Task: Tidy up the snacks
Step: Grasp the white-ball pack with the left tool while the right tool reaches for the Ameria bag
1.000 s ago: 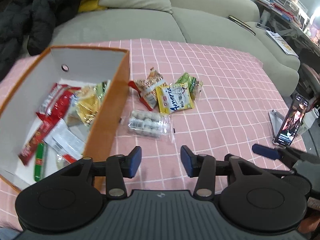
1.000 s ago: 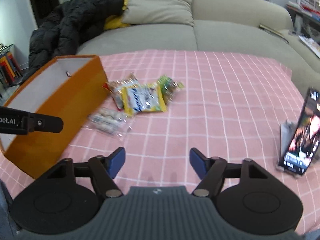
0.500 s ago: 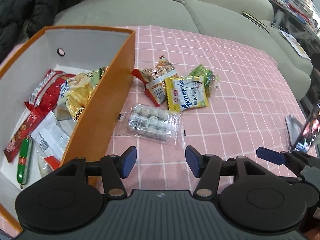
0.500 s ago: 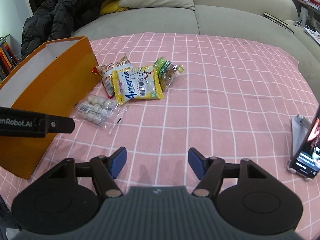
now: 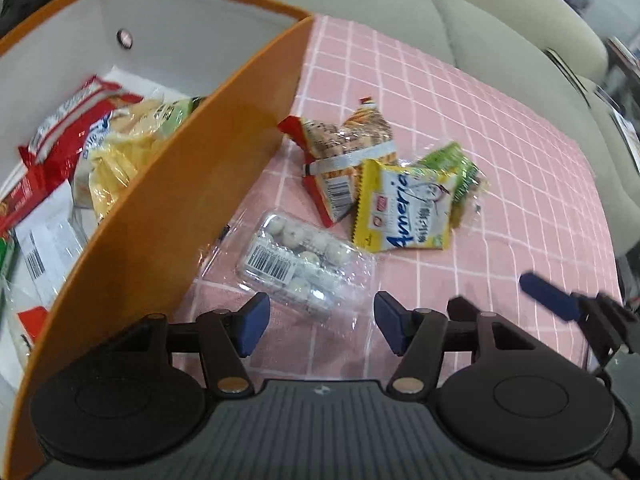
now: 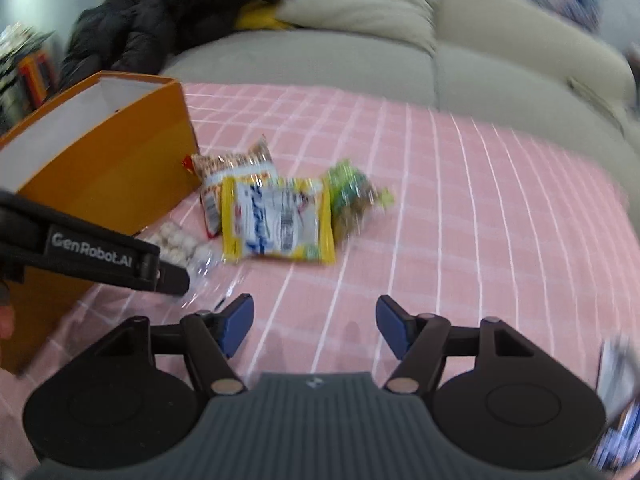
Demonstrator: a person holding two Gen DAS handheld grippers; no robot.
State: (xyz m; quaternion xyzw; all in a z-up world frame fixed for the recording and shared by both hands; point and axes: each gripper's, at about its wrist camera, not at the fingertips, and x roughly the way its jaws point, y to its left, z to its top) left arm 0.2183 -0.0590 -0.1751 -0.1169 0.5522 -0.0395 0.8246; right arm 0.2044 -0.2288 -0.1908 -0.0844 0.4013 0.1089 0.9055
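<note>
An orange box (image 5: 168,184) (image 6: 112,168) with white inside holds several snack packets (image 5: 100,136). On the pink checked cloth beside it lie a clear pack of white balls (image 5: 296,264) (image 6: 180,242), a red-edged cracker bag (image 5: 340,152) (image 6: 232,168), a yellow packet (image 5: 404,208) (image 6: 280,220) and a green packet (image 5: 460,172) (image 6: 352,190). My left gripper (image 5: 320,322) hovers just short of the clear pack, jaws opening, nothing between them. My right gripper (image 6: 316,326) stands open and empty over bare cloth, nearer than the yellow packet.
A beige sofa (image 6: 400,52) with a cushion and a black jacket (image 6: 168,12) runs behind the table. A phone on a stand (image 6: 620,392) sits at the table's right edge. The right gripper's blue fingertip (image 5: 548,302) shows in the left wrist view.
Both grippers have dropped closer to the snacks on the cloth. The left gripper's jaws have spread wider and now frame the clear pack. The right gripper's gap is unchanged.
</note>
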